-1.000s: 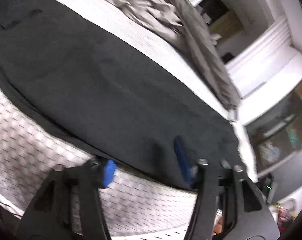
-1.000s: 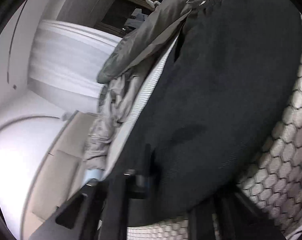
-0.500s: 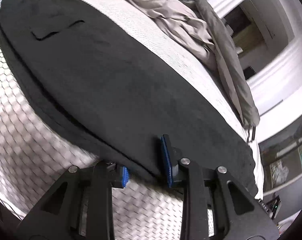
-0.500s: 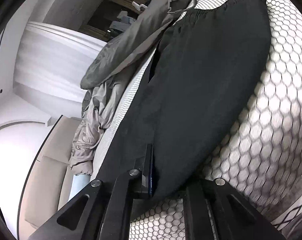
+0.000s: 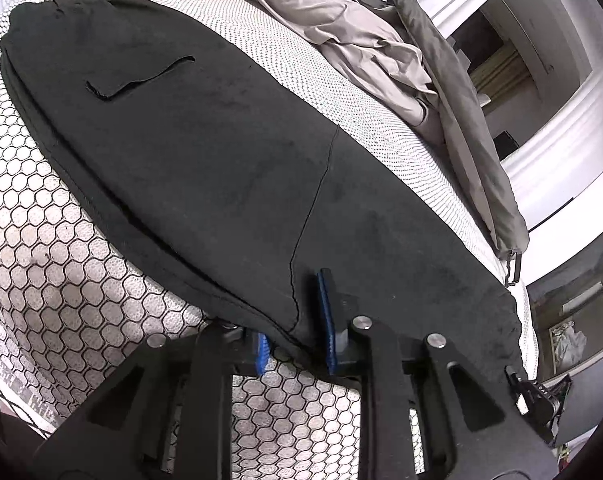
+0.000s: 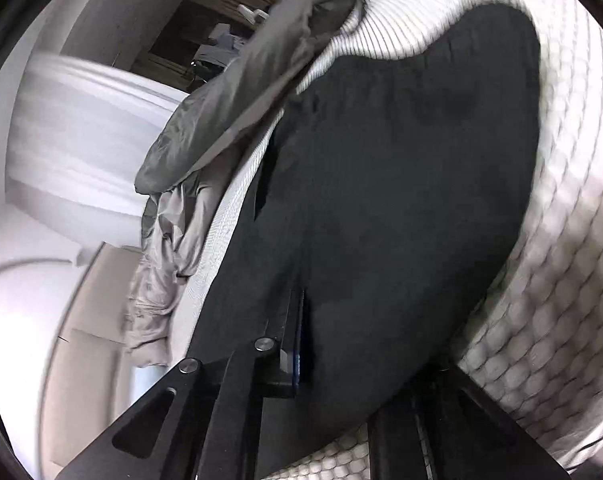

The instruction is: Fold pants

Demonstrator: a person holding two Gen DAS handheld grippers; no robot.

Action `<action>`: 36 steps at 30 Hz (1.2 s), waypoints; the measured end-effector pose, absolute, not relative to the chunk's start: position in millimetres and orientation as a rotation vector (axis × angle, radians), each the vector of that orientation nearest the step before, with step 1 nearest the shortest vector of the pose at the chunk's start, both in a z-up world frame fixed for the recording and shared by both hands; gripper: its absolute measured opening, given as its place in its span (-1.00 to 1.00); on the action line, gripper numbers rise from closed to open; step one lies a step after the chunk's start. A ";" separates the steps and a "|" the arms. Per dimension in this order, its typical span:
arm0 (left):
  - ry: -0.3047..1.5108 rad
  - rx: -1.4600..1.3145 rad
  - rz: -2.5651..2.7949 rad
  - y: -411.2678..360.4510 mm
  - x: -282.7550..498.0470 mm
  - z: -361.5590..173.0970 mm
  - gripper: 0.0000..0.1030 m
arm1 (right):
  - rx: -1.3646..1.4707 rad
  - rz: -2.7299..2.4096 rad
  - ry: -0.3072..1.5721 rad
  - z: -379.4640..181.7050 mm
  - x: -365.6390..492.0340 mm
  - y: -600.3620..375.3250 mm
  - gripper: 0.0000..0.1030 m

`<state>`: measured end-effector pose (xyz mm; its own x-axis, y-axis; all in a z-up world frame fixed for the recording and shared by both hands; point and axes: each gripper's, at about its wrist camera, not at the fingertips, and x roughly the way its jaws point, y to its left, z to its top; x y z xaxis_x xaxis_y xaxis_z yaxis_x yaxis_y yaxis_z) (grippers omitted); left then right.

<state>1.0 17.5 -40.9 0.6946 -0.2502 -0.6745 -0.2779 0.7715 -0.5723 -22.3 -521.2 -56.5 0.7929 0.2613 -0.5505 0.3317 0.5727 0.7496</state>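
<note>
Black pants (image 5: 205, 152) lie flat and lengthwise on a mattress (image 5: 61, 280) with a hexagon-quilted cover, one leg stacked on the other, waistband toward the far left and cuffs toward the near right in the left wrist view. A pocket slit (image 5: 141, 80) shows on the upper leg, and a seam (image 5: 313, 208) runs across the fabric toward the near edge. The left gripper (image 5: 295, 332) sits at the near edge of the pants; its blue pads (image 5: 325, 320) stand a narrow gap apart, with the fabric edge lying between them, not visibly pinched. A crumpled grey blanket (image 5: 341, 28) lies on the far side of the mattress, beside the pants.

In the blurred right wrist view, the pants (image 6: 381, 200) fill the centre. The right gripper (image 6: 365, 368) has one finger (image 6: 291, 340) on top of the cloth; the other is hidden beneath it, so whether it grips cannot be told.
</note>
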 end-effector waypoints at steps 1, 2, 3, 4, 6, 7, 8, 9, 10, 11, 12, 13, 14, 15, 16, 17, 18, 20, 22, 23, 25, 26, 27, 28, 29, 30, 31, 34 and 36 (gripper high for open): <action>0.822 -0.708 0.017 17.3 1.6 -40.8 -0.64 | 0.949 -0.073 0.675 -51.4 -24.0 -525.2 -0.84; 0.822 -0.709 0.018 16.8 2.3 -40.8 -0.64 | 0.944 -0.094 0.668 -48.4 -26.3 -531.2 -0.84; 0.822 -0.708 0.019 14.7 2.3 -39.6 -0.64 | 0.946 -0.109 0.664 -47.0 -27.7 -537.3 -0.84; 0.823 -0.703 0.021 13.9 3.3 -39.9 -0.64 | 0.958 -0.124 0.663 -47.1 -29.3 -544.8 -0.84; 0.822 -0.703 0.022 14.3 2.9 -40.6 -0.64 | 1.021 -0.085 0.660 -52.0 -28.4 -556.2 -0.81; 0.821 -0.705 0.023 13.9 4.2 -41.1 -0.64 | 1.050 -0.067 0.664 -54.2 -29.7 -561.4 -0.81; 0.820 -0.704 0.025 12.7 3.3 -40.9 -0.64 | 1.086 -0.054 0.658 -55.4 -28.3 -563.9 -0.81; 0.820 -0.702 0.025 13.2 3.5 -41.1 -0.64 | 1.124 -0.046 0.648 -57.6 -28.3 -567.6 -0.80; 0.819 -0.702 0.027 13.3 3.6 -41.4 -0.64 | 1.159 -0.043 0.643 -59.5 -27.4 -571.6 -0.79; 0.819 -0.701 0.028 13.1 3.9 -41.3 -0.64 | 1.174 -0.040 0.644 -60.9 -24.8 -573.1 -0.79; 0.818 -0.698 0.031 12.3 4.9 -41.3 -0.64 | 1.179 -0.040 0.649 -62.3 -21.5 -574.3 -0.79; 0.818 -0.698 0.031 12.6 5.2 -41.6 -0.64 | 1.177 -0.042 0.657 -63.7 -17.8 -575.8 -0.79; 0.819 -0.700 0.029 12.8 5.0 -41.4 -0.64 | 1.164 -0.046 0.661 -62.8 -13.8 -576.5 -0.80; 0.819 -0.699 0.028 13.1 5.0 -41.3 -0.64 | 1.149 -0.060 0.657 -60.3 -15.4 -578.6 -0.83; 0.818 -0.699 0.027 12.4 5.0 -41.1 -0.64 | 1.137 -0.078 0.647 -56.8 -17.3 -578.9 -0.84; 0.819 -0.696 0.026 12.1 4.5 -41.3 -0.64 | 1.121 -0.098 0.637 -52.0 -19.8 -580.3 -0.84; 0.819 -0.693 0.025 11.8 5.2 -41.4 -0.64 | 1.098 -0.123 0.626 -46.1 -24.4 -581.6 -0.84; 0.819 -0.692 0.026 11.1 6.1 -41.4 -0.64 | 1.036 -0.191 0.613 -38.8 -33.6 -585.6 -0.84; 0.821 -0.691 0.031 11.0 6.9 -42.0 -0.64 | 1.010 -0.228 0.631 -39.5 -32.9 -588.6 -0.81; 0.820 -0.691 0.032 11.1 6.5 -41.9 -0.64 | 1.041 -0.203 0.638 -43.2 -31.4 -591.5 -0.80; 0.819 -0.690 0.035 12.1 6.4 -42.3 -0.64 | 1.099 -0.166 0.629 -47.9 -28.3 -595.6 -0.74; 0.819 -0.688 0.035 12.5 6.7 -42.4 -0.64 | 1.119 -0.160 0.625 -49.1 -27.0 -596.9 -0.70; 0.819 -0.689 0.034 12.3 6.3 -42.2 -0.64 | 1.134 -0.162 0.632 -50.3 -25.2 -598.4 -0.64; 0.818 -0.689 0.032 13.2 6.6 -42.9 -0.64 | 1.136 -0.174 0.636 -49.8 -22.4 -599.0 -0.64; 0.818 -0.688 0.032 12.1 6.6 -42.6 -0.64 | 1.125 -0.184 0.636 -48.9 -20.2 -599.4 -0.64; 0.818 -0.686 0.030 11.8 6.4 -41.8 -0.64 | 1.112 -0.189 0.636 -47.8 -16.7 -599.7 -0.62; 0.818 -0.684 0.027 12.8 6.9 -42.3 -0.64 | 1.107 -0.188 0.637 -48.5 -15.5 -602.2 -0.62; 0.818 -0.686 0.014 16.1 5.8 -42.1 -0.64 | 1.111 -0.184 0.619 -51.1 -17.1 -608.7 -0.70; 0.820 -0.688 0.009 17.7 5.2 -41.9 -0.64 | 1.126 -0.209 0.592 -50.0 -24.3 -611.8 -0.72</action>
